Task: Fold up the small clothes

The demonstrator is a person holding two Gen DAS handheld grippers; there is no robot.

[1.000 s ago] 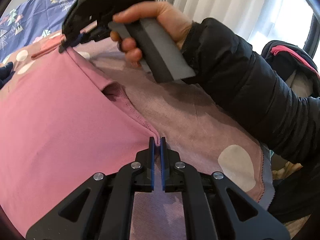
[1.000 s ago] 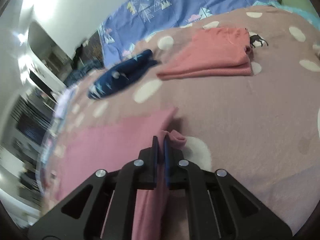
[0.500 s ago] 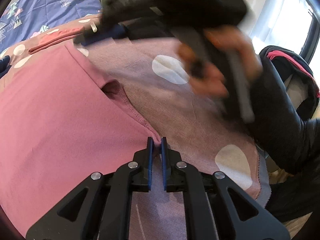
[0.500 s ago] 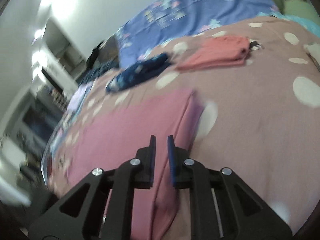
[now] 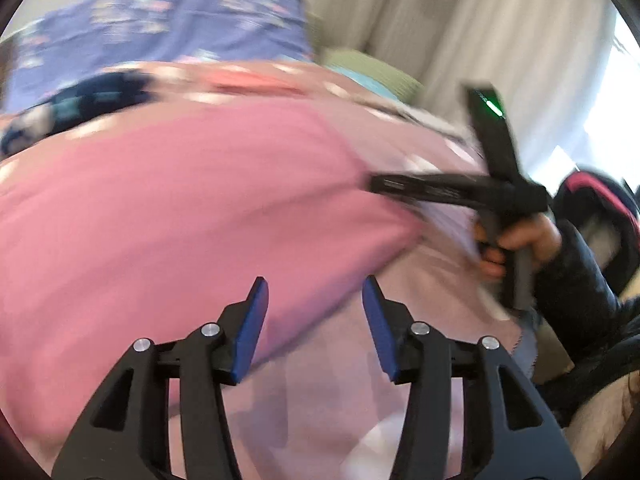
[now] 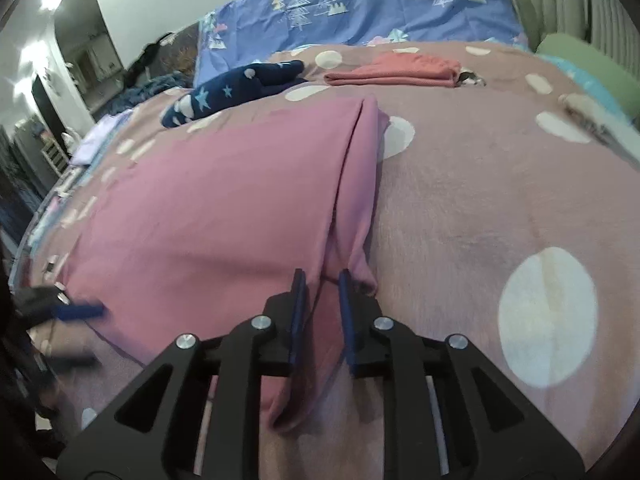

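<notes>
your left gripper (image 5: 314,300) points downward, its jaws opening, nothing pinched between the blue pads. your right gripper (image 6: 322,286) also tilts down, jaws opening, still narrow. your right hand (image 5: 516,240) wraps its handle, black sleeve (image 5: 580,292) behind it.

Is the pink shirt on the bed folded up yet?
Partly folded: the pink shirt lies mostly flat, with one side strip turned over along its right edge.
</notes>
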